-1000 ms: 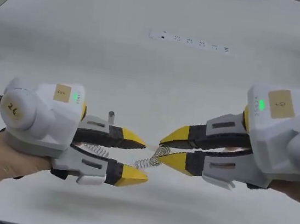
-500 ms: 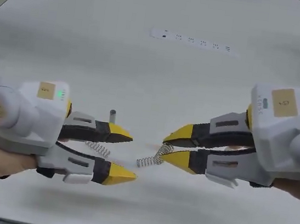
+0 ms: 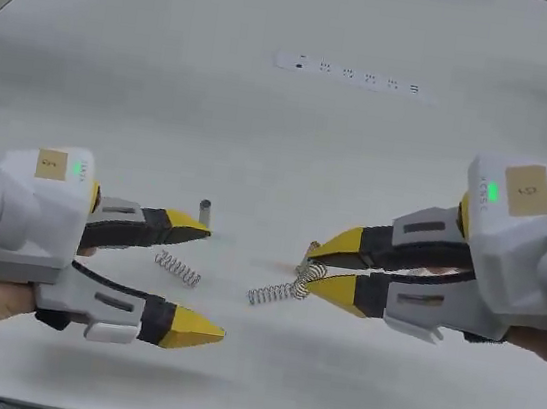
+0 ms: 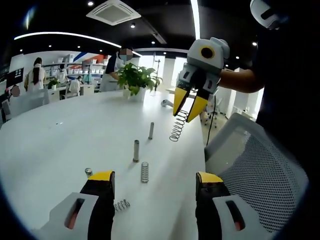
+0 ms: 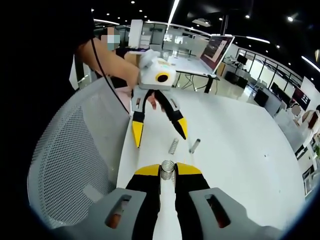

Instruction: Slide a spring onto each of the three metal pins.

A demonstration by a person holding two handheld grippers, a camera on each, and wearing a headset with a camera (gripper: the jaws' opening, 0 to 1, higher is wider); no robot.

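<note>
My right gripper (image 3: 319, 272) is shut on one end of a coil spring (image 3: 276, 291), whose free end slants down toward the table; that held spring (image 5: 168, 169) shows end-on between the closed jaws. My left gripper (image 3: 201, 278) hovers to its left, open, nothing between its fingers. A loose spring (image 3: 177, 268) lies on the white table under it, with an upright metal pin (image 3: 205, 213) just behind. In the left gripper view, my left gripper (image 4: 155, 177) faces two standing pins (image 4: 136, 150), an upright spring (image 4: 145, 171), and the right gripper (image 4: 190, 100) with its hanging spring (image 4: 177, 129).
A white power strip (image 3: 346, 75) lies far back on the table (image 3: 168, 90). A mesh office chair (image 4: 255, 170) stands at the table's near edge. People and potted plants (image 4: 135, 80) are in the room beyond.
My left gripper has drawn back to the left, away from the right gripper, and its jaws have spread wider. The right gripper keeps hold of its spring and has barely moved.
</note>
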